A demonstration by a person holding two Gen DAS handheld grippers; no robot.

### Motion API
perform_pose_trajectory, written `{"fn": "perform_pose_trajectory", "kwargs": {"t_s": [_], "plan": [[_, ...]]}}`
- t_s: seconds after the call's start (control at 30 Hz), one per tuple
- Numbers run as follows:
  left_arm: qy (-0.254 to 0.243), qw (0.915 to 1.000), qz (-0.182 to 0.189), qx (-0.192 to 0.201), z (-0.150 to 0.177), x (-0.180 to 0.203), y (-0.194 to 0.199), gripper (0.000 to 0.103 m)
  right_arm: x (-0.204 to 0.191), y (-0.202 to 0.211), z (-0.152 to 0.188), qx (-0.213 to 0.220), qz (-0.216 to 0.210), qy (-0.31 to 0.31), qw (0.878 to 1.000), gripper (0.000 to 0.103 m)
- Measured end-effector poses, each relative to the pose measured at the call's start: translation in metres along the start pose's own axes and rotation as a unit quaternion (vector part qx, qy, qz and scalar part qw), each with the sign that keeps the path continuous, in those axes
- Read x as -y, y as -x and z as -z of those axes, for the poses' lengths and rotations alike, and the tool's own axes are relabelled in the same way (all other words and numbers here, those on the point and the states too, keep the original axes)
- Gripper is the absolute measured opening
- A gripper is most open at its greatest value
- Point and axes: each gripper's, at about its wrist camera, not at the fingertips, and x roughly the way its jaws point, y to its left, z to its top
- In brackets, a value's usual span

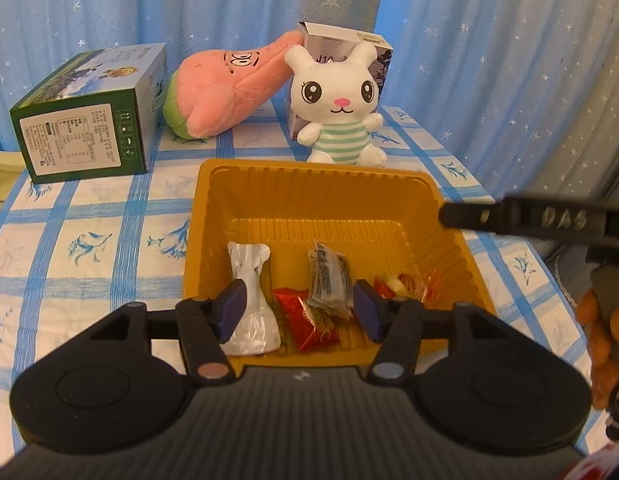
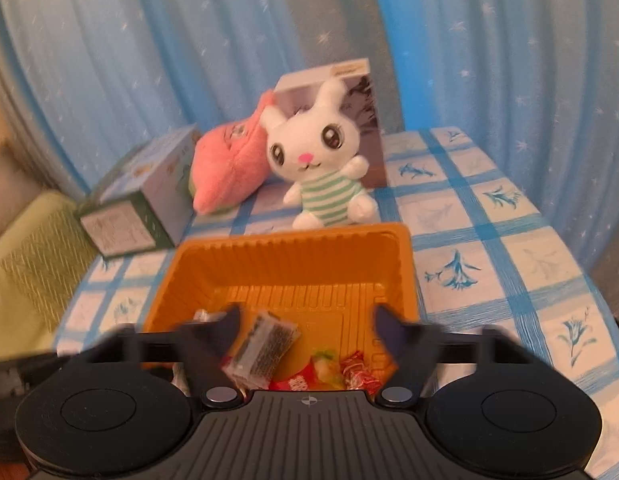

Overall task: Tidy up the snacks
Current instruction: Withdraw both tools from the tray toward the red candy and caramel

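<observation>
An orange plastic tray (image 1: 309, 188) sits on the checked tablecloth and holds several snack packets: a white pouch (image 1: 251, 280), a red packet (image 1: 309, 316), a grey-brown bar (image 1: 329, 280) and red-orange candies (image 1: 413, 284). My left gripper (image 1: 299, 310) is open and empty, hovering over the tray's near side. My right gripper (image 2: 307, 326) is open and empty above the same tray (image 2: 293, 256), over the grey-brown bar (image 2: 265, 346) and the red candies (image 2: 357, 376). One right gripper finger (image 1: 509, 220) shows at the tray's right rim in the left wrist view.
A white bunny plush (image 1: 341, 108), a pink plush (image 1: 229, 92), a green box (image 1: 89, 116) and a white carton (image 1: 349, 44) stand behind the tray. Blue starred curtains (image 1: 489, 40) hang at the back. The table edge drops off at the right.
</observation>
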Motion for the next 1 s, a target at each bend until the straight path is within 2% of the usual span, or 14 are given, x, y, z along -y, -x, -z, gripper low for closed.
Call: {"fn": "perform_pose_trajectory", "kwargs": {"t_s": [0.4, 0.6, 0.77, 1.0], "plan": [[0.000, 1.0000, -0.004, 0.004, 0.041, 0.007, 0.036, 0.060, 0.007, 0.039, 0.044, -0.014, 0.026, 0.017, 0.999, 0.075], [-0.007, 0.9998, -0.013, 0.014, 0.061, 0.020, 0.069, 0.068, 0.001, 0.072, 0.078, -0.024, 0.041, 0.010, 0.999, 0.075], [0.011, 0.9997, -0.012, 0.016, 0.085, 0.023, 0.099, 0.074, -0.006, 0.102, 0.108, -0.032, 0.048, 0.004, 0.998, 0.075], [0.022, 0.9990, -0.032, 0.021, 0.122, 0.021, 0.142, 0.080, -0.014, 0.145, 0.142, -0.029, 0.051, 0.000, 0.998, 0.075]]}}
